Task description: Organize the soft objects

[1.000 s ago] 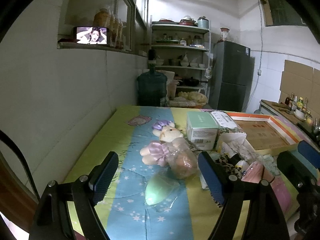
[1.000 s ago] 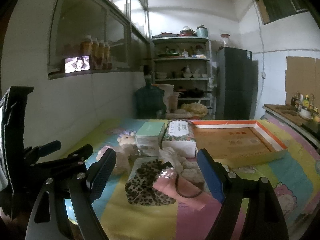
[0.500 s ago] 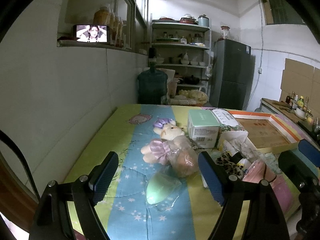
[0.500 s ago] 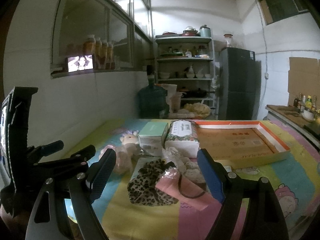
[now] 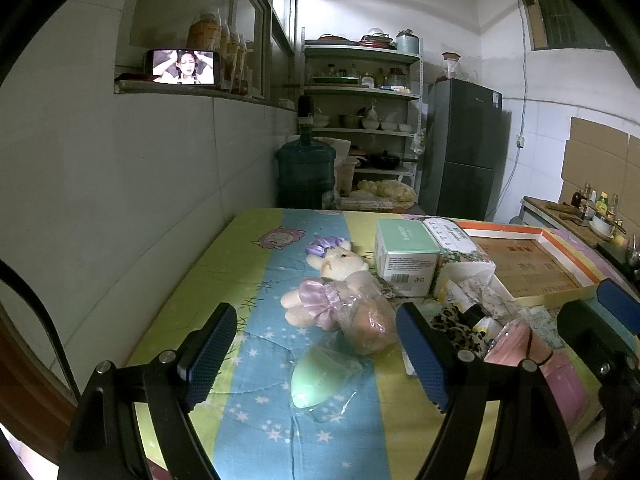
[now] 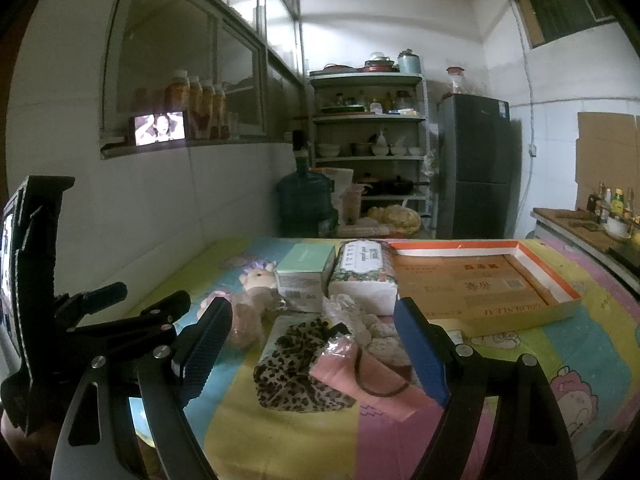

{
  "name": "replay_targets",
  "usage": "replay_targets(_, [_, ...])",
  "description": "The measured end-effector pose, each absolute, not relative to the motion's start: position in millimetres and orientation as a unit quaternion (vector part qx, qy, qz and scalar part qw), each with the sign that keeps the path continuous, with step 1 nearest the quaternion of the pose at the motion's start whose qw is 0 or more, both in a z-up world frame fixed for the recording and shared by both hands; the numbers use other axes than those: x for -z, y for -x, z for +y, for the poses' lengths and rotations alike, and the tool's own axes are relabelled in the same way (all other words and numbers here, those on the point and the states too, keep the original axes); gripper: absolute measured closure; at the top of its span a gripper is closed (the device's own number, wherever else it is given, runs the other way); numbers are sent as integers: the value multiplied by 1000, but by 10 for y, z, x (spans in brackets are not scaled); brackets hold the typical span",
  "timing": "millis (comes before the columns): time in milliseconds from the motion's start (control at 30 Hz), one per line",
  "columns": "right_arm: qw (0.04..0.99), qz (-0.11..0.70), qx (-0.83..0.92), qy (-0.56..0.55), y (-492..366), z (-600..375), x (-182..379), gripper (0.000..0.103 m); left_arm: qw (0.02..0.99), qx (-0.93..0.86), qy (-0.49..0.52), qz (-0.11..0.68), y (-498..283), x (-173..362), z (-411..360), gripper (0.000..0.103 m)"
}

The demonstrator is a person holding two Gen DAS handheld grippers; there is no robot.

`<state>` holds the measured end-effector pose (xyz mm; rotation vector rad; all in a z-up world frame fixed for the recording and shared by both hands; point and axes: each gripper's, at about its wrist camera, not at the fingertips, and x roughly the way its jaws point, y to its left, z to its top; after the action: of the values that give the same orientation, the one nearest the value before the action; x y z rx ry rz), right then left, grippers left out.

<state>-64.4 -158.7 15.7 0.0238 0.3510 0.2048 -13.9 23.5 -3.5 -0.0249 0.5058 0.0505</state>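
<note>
Blue ribbed pads on both claws, black frames behind. Left gripper [image 5: 316, 354] spread wide, nothing between its fingers, held low over the near edge of the table. Right gripper [image 6: 312, 354] likewise wide and empty, just beside it to the right.

Between the left fingers: a pale green soft piece in clear wrap [image 5: 320, 376], lying flat on the blue stripe of the cartoon-print cloth [image 5: 256, 276]. Just beyond it, a plush doll in a lilac dress [image 5: 328, 284], on its back, a clear bag with something peach-coloured [image 5: 370, 326] resting against its lower half.

Between the right fingers: a leopard-print fabric bundle [image 6: 298, 368] touching a pink folded cloth [image 6: 372, 380] with a dark hair tie around it. Crumpled whitish plastic-wrapped items [image 6: 360, 324] behind those.

Farther back: a mint-green box [image 6: 304, 276] beside a floral tissue pack [image 6: 364, 276], touching. To their right, a shallow orange-rimmed cardboard tray [image 6: 560, 304].

Beyond the table: water jug [image 5: 306, 174], shelving [image 5: 360, 92], dark fridge [image 5: 464, 152].
</note>
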Motion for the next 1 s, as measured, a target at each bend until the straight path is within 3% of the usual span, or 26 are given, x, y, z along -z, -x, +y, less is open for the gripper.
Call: replay_targets(1000, [979,175,-104,-13,649,-1578,-143,19,967,-26,11,253,142,56,211,21])
